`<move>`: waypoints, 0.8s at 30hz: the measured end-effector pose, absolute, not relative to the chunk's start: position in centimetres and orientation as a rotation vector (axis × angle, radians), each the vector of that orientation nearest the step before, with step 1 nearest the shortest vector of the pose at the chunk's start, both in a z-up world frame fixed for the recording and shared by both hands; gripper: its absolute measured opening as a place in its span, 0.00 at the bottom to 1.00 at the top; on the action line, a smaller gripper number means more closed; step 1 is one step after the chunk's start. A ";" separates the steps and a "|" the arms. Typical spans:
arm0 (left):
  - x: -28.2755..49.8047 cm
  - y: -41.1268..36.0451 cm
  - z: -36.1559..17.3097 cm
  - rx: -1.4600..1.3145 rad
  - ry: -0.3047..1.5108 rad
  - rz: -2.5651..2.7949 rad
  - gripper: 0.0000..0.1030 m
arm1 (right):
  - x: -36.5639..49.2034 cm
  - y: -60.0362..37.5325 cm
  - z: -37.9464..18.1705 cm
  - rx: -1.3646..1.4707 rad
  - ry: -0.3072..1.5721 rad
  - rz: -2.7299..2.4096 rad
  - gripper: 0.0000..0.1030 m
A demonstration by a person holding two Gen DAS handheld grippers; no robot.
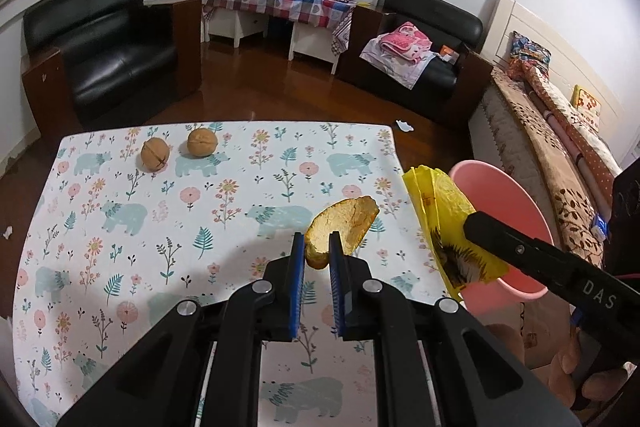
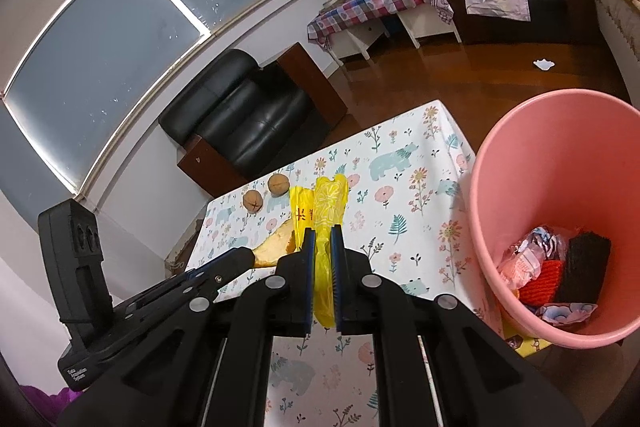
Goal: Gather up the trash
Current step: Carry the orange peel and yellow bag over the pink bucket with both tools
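Note:
My left gripper (image 1: 317, 241) is shut on an orange fruit peel (image 1: 344, 227) and holds it above the floral tablecloth (image 1: 160, 227). My right gripper (image 2: 322, 231) is shut on a yellow plastic wrapper (image 2: 325, 211), held above the table near the pink trash bin (image 2: 560, 155). In the left wrist view the wrapper (image 1: 444, 215) hangs from the right gripper's finger (image 1: 516, 247) just in front of the bin (image 1: 500, 187). The peel also shows in the right wrist view (image 2: 276, 243). Two walnuts (image 1: 155, 155) (image 1: 202, 143) lie at the table's far left.
The bin stands off the table's right edge and holds several wrappers and a dark sponge (image 2: 580, 267). A black armchair (image 1: 104, 47) stands beyond the table. A bed (image 1: 560, 155) runs along the right. A white scrap (image 1: 404, 125) lies on the wooden floor.

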State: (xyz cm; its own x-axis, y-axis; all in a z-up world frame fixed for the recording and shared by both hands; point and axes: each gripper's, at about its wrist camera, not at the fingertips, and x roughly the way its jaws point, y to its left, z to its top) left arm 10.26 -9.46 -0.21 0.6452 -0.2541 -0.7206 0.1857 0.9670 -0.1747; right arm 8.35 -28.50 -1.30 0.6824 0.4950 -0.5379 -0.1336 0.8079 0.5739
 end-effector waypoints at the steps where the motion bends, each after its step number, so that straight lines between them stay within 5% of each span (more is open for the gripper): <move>1: 10.0 -9.7 0.0 -0.082 0.827 -0.253 0.11 | 8.2 -28.7 -1.3 0.532 0.739 0.370 0.08; 24: 9.6 -18.6 3.0 0.003 0.770 -0.446 0.11 | 4.9 -38.4 -1.7 0.638 0.635 0.163 0.08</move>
State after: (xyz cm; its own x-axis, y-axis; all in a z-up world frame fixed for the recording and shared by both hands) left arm 9.62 -18.60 2.99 0.6296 -0.3880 -0.6731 0.3900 0.9071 -0.1581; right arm 4.94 -38.38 -1.72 0.7996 0.3304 -0.5014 0.0474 0.7977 0.6012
